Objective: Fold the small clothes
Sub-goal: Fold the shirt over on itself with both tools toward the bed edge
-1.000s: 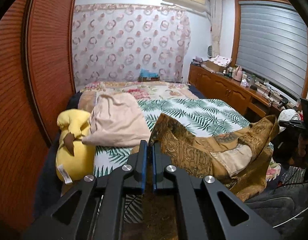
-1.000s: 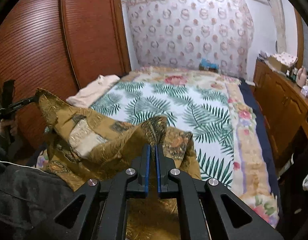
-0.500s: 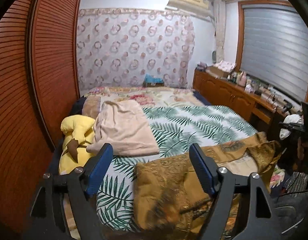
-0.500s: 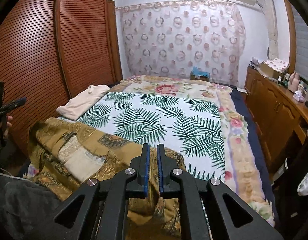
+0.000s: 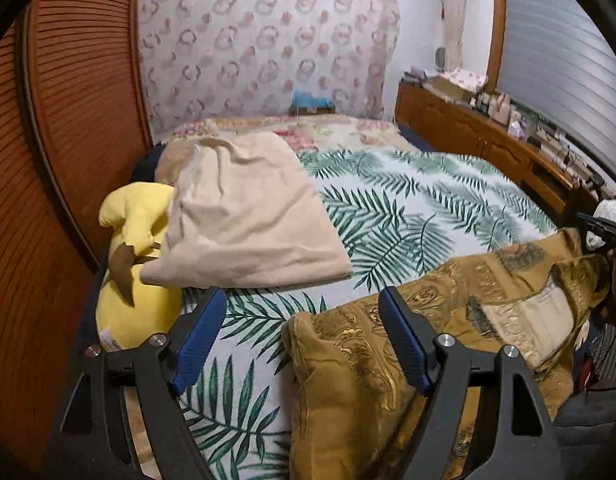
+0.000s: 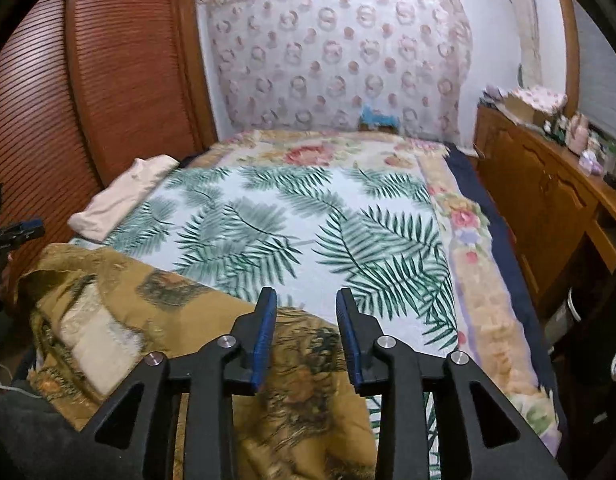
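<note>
A golden-brown patterned garment [image 5: 467,320] lies doubled over on the near edge of the bed, with a pale lining patch showing. My left gripper [image 5: 302,294] stands wide open just above the garment's left corner, and its pads touch nothing. In the right wrist view the same garment [image 6: 148,312] spreads to the left. My right gripper [image 6: 306,296] hovers over its right corner. Its jaws are opening; the cloth lies below them, and nothing is pressed between the pads. Each gripper shows at the other view's edge: the right gripper [image 5: 599,226] and the left gripper [image 6: 16,232].
The bed cover [image 6: 308,220] has a green palm-leaf print. A folded beige cloth [image 5: 248,216] and a yellow plush toy [image 5: 136,240] lie at the bed's left side. Louvered wooden doors [image 5: 48,160] stand close on the left, and a cluttered wooden dresser [image 6: 547,200] is on the right.
Both grippers held the garment up, shut on its corners. It now lies on the bed. The left gripper opened wide first; the right has just parted. Both hands have sunk lower.
</note>
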Available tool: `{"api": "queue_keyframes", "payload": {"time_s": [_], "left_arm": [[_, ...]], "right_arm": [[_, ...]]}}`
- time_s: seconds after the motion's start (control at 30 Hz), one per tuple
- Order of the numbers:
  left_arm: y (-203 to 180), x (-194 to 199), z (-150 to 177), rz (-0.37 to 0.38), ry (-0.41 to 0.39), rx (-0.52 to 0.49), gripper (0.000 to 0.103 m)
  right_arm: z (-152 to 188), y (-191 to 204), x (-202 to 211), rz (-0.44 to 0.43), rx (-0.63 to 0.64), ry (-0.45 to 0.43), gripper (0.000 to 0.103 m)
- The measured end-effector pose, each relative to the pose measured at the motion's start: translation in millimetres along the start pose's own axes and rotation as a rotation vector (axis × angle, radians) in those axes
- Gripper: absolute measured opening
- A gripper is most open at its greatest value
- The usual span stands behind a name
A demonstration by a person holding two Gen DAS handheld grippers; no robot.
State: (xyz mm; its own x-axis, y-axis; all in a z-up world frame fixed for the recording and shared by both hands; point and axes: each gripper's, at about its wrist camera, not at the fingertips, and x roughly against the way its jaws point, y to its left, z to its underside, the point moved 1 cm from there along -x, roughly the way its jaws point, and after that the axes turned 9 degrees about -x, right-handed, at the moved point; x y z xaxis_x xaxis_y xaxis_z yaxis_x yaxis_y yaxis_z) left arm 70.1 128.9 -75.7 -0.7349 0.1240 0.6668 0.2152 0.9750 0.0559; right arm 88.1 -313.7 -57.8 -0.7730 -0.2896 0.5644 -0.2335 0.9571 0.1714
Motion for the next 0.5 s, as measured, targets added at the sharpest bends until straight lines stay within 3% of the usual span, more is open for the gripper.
{"api": "queue_keyframes", "payload": {"time_s": [0.17, 0.3, 0.5], "left_arm": [[2.3, -21.7, 5.1, 0.058, 0.051, 0.016, 0.079], [4.6, -35.0, 11.8, 0.097, 0.094, 0.032, 0.069], [3.4, -48.6, 28.0, 0.128, 0.147, 0.055, 0.069]], "right_arm": [[-1.5, -1.5, -18.9, 0.016, -0.007, 0.045, 0.043], [-0.6, -1.3, -28.0, -0.011, -0.008, 0.080, 0.045], [4.9, -8.9, -39.9, 0.000, -0.015, 0.124, 0.049]]}}
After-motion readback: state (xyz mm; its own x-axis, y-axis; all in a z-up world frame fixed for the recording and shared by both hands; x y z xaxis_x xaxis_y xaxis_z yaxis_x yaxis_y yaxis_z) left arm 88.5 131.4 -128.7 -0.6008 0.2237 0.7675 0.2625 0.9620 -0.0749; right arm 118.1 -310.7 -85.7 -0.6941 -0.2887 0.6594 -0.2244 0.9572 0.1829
